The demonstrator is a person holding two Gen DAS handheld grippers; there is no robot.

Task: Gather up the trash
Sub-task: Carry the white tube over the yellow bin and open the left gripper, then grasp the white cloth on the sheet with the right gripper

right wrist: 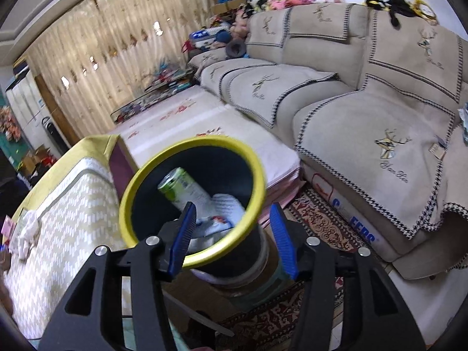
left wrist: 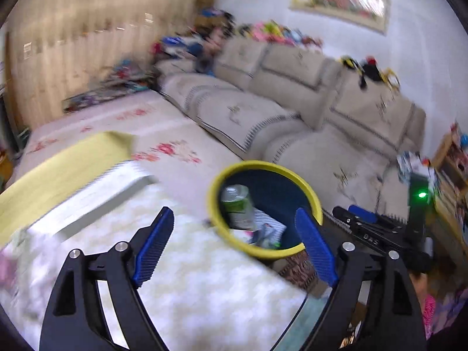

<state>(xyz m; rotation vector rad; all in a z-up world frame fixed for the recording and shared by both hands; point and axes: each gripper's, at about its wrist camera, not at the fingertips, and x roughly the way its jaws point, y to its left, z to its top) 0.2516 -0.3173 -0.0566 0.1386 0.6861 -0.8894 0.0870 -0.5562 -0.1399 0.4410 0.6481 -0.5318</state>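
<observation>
A dark trash bin with a yellow rim [left wrist: 264,163] stands beside the table; it also shows in the right wrist view [right wrist: 257,169]. Inside it lie a green-and-white can [left wrist: 237,204] [right wrist: 182,190] and crumpled white wrappers [left wrist: 267,228] [right wrist: 226,207]. My left gripper [left wrist: 234,245] is open and empty, above the table edge just short of the bin. My right gripper [right wrist: 231,239] is open, its left finger inside the rim and its right finger outside the wall. The right gripper also shows at the right of the left wrist view [left wrist: 359,219].
A table with a pale patterned cloth [left wrist: 175,278] [right wrist: 58,219] lies left of the bin, with a crumpled white tissue [right wrist: 27,228] on it. A beige sofa [right wrist: 365,102] runs along the right. A patterned rug [right wrist: 316,225] covers the floor beneath the bin.
</observation>
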